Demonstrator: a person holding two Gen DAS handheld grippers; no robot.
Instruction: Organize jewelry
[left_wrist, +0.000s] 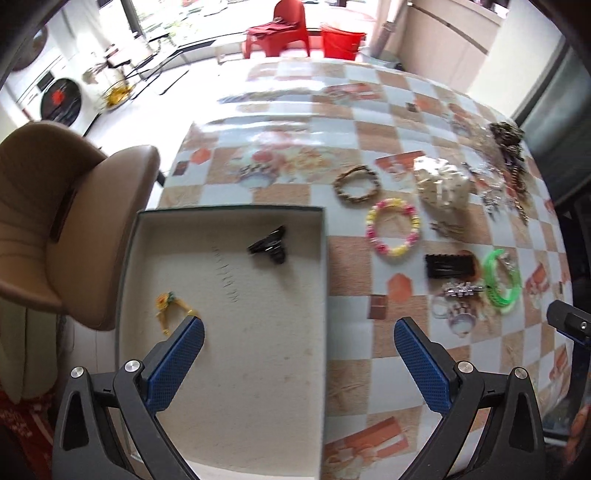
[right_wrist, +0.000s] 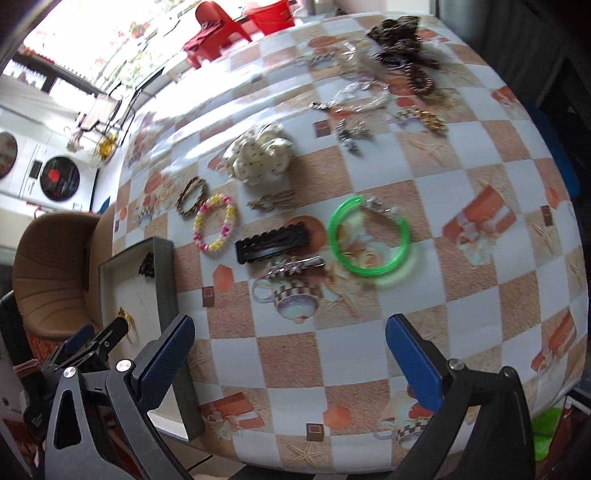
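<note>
A: Your left gripper (left_wrist: 299, 334) and right gripper (right_wrist: 290, 332) both gape wide, empty. Two pieces sit in the box (left_wrist: 229, 216); the rest cover the table (right_wrist: 480, 177).

B: Mind the green bangle (right_wrist: 369, 236); a clip leans on it, so you could drag both.

Checked tablecloth (right_wrist: 369, 332), tan chair (left_wrist: 74, 221), red plastic chair (left_wrist: 284, 29), red bucket (left_wrist: 341, 42), washing machine (right_wrist: 55, 177).

1. The near tabletop (right_wrist: 295, 354) below the green bangle (right_wrist: 369, 240) lies bare, giving open passage.
2. The box (left_wrist: 229, 369) floor is mostly free; a black clip (left_wrist: 269, 245) and a yellow piece (left_wrist: 170, 306) sit inside it.
3. Bracelets, clips and a cream scrunchie (right_wrist: 258, 157) crowd the tabletop's middle and far side.
4. A brown chair (left_wrist: 74, 221) blocks the box's left side.
</note>
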